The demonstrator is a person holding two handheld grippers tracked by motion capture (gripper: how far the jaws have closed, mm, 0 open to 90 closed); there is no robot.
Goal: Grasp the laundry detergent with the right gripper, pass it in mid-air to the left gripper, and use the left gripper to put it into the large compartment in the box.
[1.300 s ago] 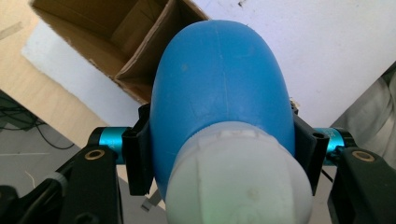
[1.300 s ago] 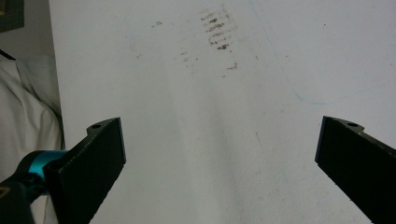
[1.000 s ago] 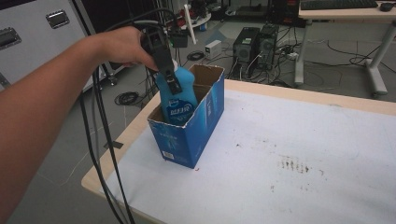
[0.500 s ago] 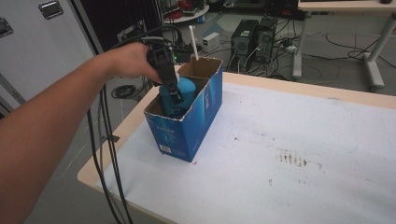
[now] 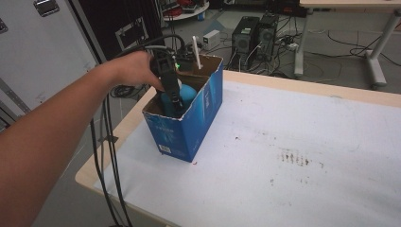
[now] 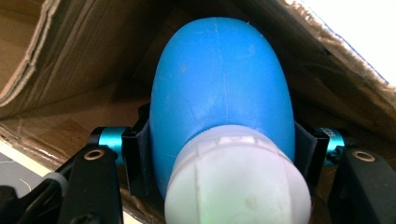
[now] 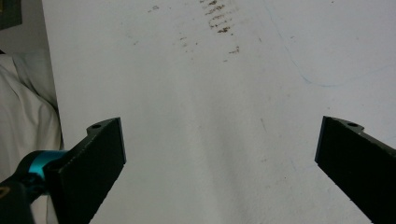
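So the blue bottle is sitting down inside the blue cardboard box in the upper left of the high view, and our left tool is clamped right on it, jaws squeezing either side of the body. In the left tool view we get the close-up: the bottle runs up the middle with its white cap at the bottom centre, and the box's brown inner walls all around it. A second ago the bottle stood well above the rim with its label showing; now it's sunk in and we just see the blue top. Our right tool hangs wide with nothing in it over the white table, with brown smudges at the upper middle.
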